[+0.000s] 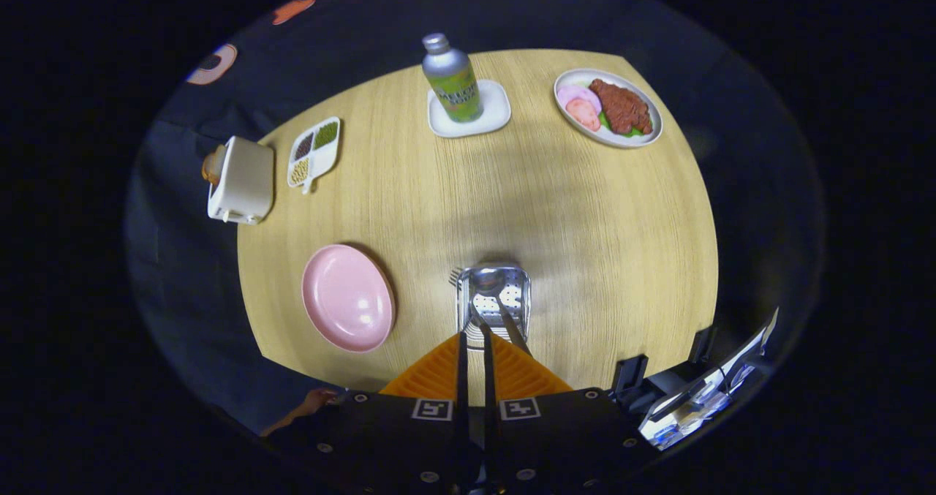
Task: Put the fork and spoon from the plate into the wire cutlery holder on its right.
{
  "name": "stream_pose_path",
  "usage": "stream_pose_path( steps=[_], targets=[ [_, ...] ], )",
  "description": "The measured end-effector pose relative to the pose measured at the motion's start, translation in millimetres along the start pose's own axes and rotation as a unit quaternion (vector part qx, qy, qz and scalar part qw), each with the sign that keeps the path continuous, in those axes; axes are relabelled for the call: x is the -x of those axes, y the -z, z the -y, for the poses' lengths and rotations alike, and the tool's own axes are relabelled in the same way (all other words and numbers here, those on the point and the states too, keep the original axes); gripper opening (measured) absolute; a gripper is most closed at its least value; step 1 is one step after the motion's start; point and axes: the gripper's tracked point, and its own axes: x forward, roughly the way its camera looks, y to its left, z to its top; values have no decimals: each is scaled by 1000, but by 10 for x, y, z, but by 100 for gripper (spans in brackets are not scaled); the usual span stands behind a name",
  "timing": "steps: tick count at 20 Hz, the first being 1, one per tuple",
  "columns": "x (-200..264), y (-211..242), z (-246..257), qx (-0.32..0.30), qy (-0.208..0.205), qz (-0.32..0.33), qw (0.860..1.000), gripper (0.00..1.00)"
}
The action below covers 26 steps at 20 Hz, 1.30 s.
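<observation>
**Over the wire holder: both pieces look to be in**

Down past the jaws, the wire cutlery holder (494, 297) sits on the counter (585, 210) just right of the pink plate (348, 297). The plate looks bare now, nothing lying on it. Inside the holder I can make out the fork (461, 284), tines poking up at its left edge, and the spoon (491, 284) with its handle leaning back toward the fingers. The gripper (475, 356) hangs above the holder with its jaws drawn narrow, nearly together, and nothing pinched between them as far as I can tell. So my read: the job's basically finished, only backing away is left.
</observation>
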Motion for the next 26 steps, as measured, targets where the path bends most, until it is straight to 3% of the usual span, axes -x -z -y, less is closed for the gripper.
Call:
stream_pose_path(
  steps=[6, 11, 12, 13, 16, 19, 22, 26],
  targets=[
    [617, -483, -107, 17, 30, 195, 980, 15],
    [1074, -791, -325, 15, 18, 331, 943, 35],
    [1176, -848, -319, 12, 21, 359, 933, 38],
    [1276, -913, -321, 8, 24, 384, 923, 48],
    [1603, -1049, -351, 3, 28, 455, 890, 65],
    [2059, -1181, -302, 0, 41, 541, 840, 80],
    [2517, -1231, -282, 4, 58, 607, 793, 82],
    [2932, -1241, -353, 8, 58, 665, 745, 86]
  ],
)
